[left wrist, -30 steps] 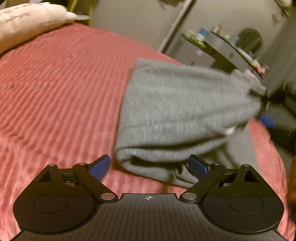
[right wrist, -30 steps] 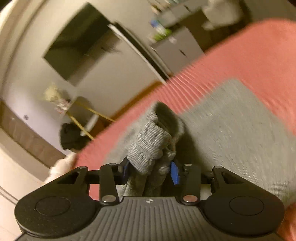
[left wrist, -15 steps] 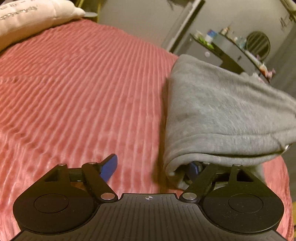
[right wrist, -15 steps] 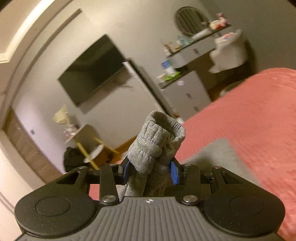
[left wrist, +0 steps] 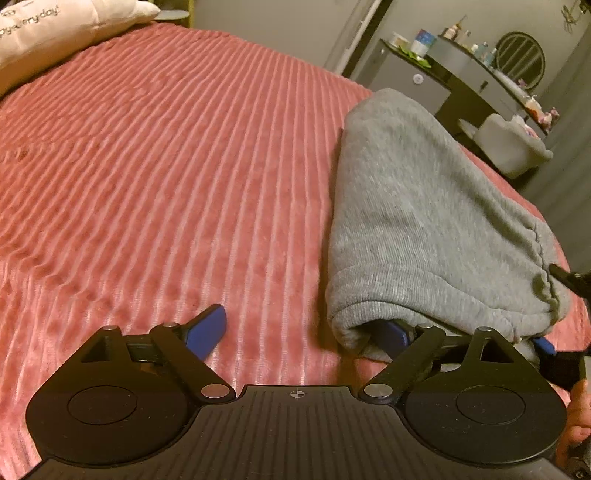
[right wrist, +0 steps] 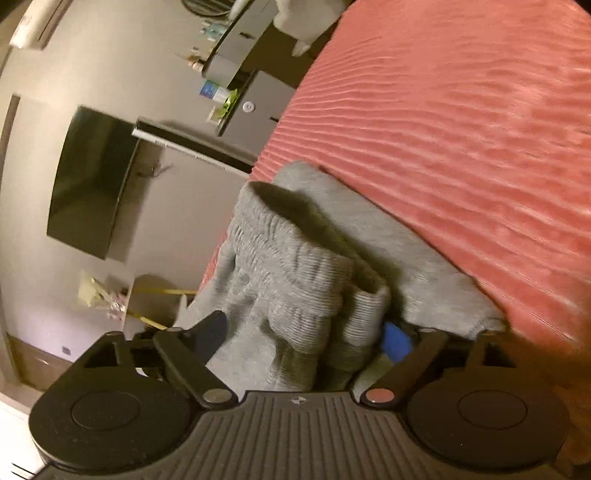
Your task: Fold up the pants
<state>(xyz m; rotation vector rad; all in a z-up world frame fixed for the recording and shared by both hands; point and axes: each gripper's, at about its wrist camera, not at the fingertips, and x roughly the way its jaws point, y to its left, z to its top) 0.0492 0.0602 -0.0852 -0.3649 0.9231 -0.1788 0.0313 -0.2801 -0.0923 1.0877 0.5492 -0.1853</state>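
Pants: grey sweatpants folded into a thick bundle, sitting on the right side of the bed near its far-right edge. The fold edge faces the left wrist camera, with a rounded lip right at the front.

Bed: pink ribbed bedspread covers pretty much everything, with a big bare stretch to the left of the pants.

Left gripper: the left gripper is spread wide and its jaws are opening. The left blue pad sits out on bare bedspread, while the right blue pad is tucked under the near lip of the bundle. So the corner of the fold lies between the fingers, but the pads aren't pinching it.

Right gripper: the right gripper is opening too, jaws wide. The ribbed cuff end of the pants is bunched up between the fingers, loose, not squeezed. The right blue pad is just beside the fabric; I can't tell whether the left finger touches it. That view is tilted and a bit blurry.

Other claw in shot: at the right edge of the left wrist view, a black bit of the other gripper pokes in against the gathered hem.

Background: cream pillow with writing at the far left, dark shelf with bottles and jars far right, black TV on the wall.
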